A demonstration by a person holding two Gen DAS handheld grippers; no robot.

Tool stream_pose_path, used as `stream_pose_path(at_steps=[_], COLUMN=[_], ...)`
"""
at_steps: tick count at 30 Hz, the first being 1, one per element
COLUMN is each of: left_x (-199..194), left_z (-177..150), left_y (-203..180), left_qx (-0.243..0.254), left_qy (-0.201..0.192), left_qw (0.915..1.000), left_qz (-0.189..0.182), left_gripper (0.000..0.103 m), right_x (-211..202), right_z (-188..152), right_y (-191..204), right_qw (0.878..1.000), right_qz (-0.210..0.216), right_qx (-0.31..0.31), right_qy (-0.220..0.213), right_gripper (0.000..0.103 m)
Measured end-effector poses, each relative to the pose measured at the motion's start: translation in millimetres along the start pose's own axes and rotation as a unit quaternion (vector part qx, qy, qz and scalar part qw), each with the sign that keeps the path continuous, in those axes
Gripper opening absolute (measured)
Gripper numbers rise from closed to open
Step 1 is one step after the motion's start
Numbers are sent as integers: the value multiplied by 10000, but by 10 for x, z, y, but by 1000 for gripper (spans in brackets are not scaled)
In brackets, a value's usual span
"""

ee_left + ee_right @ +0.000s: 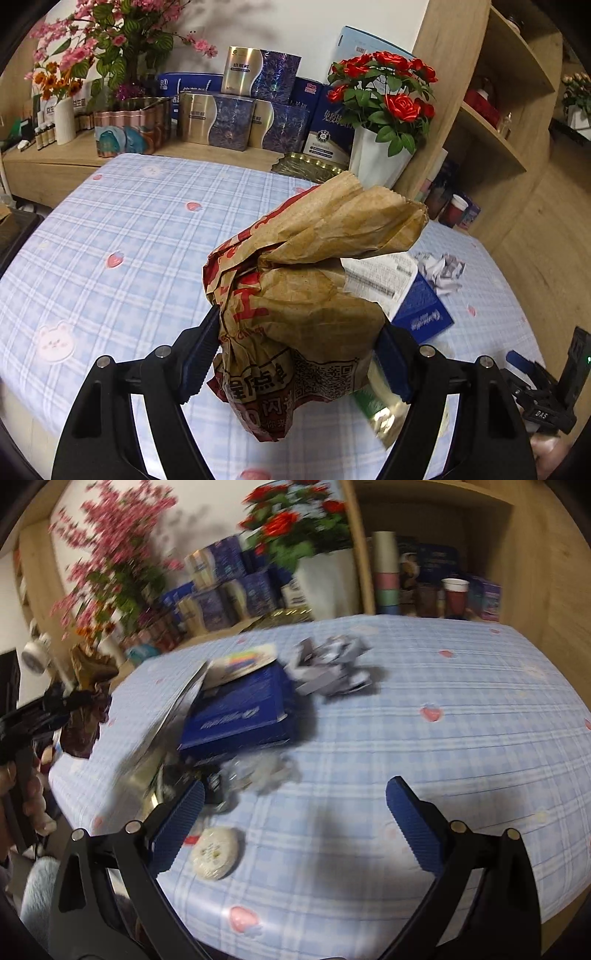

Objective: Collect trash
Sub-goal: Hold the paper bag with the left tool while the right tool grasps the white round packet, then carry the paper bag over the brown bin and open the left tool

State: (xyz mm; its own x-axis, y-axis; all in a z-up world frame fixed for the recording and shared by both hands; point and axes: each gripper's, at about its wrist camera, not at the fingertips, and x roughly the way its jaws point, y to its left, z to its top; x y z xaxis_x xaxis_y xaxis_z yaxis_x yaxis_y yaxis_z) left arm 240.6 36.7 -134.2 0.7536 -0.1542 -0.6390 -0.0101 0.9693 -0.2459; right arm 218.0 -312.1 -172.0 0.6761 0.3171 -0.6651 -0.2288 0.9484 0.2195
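Note:
A crumpled brown paper bag [295, 314] with red print hangs above the blue checked tablecloth [129, 229], and my left gripper [299, 332] is shut on it, both pads pressing its sides. Behind it lie a blue box [421, 314] under a printed sheet, a grey crumpled paper ball [441, 271] and a gold-green wrapper [384, 410]. In the blurred right wrist view, my right gripper [295, 786] stands open over the cloth with nothing between its fingers. Ahead of it are the blue box [240, 709], the grey paper ball [328, 664], a crumpled clear wrapper [262, 771] and a round white piece [216, 853].
Gift boxes [214, 122], pink flowers and a white vase of red roses [376, 162] line the back of the table. A wooden shelf unit [491, 122] with cups [456, 598] stands at the right. A person's hand [33, 794] holds the left gripper at the table's left edge.

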Motion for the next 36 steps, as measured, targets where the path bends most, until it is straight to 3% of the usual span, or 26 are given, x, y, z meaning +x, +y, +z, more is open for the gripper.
stream_pose_path(at_steps=[3,10,16,21,29,36], left_x=[-121,-319,-430,-486,-621,-762], left_z=[-155,-521,-798,-930,-1123,-1218], left_y=[72,226,356,432,378,277], left_qx=[-61,-308,-426,-524,-433,-274], left_qy=[11,106,219,280,308,304], left_qw=[10000,9994,9988,9982,9985,9990], left_qz=[-30,-69,-27,-7,-93,-199], left_gripper=[75,75,75,75,75,75], right_x=[73,227,360,368,438,400], right_z=[-94,-242,-457,-488,-483,-498], right_y=[214,587,678,691,829,819], right_qw=[9992,9949,9927,9938,9910,9901], right_qz=[150,471,264,79,-378,-463], right_qx=[-300,-638,-561,-466,-806,-868], right_qy=[199,629,1039,1007,998,1004], right_gripper=[96,76,55,52,48,45])
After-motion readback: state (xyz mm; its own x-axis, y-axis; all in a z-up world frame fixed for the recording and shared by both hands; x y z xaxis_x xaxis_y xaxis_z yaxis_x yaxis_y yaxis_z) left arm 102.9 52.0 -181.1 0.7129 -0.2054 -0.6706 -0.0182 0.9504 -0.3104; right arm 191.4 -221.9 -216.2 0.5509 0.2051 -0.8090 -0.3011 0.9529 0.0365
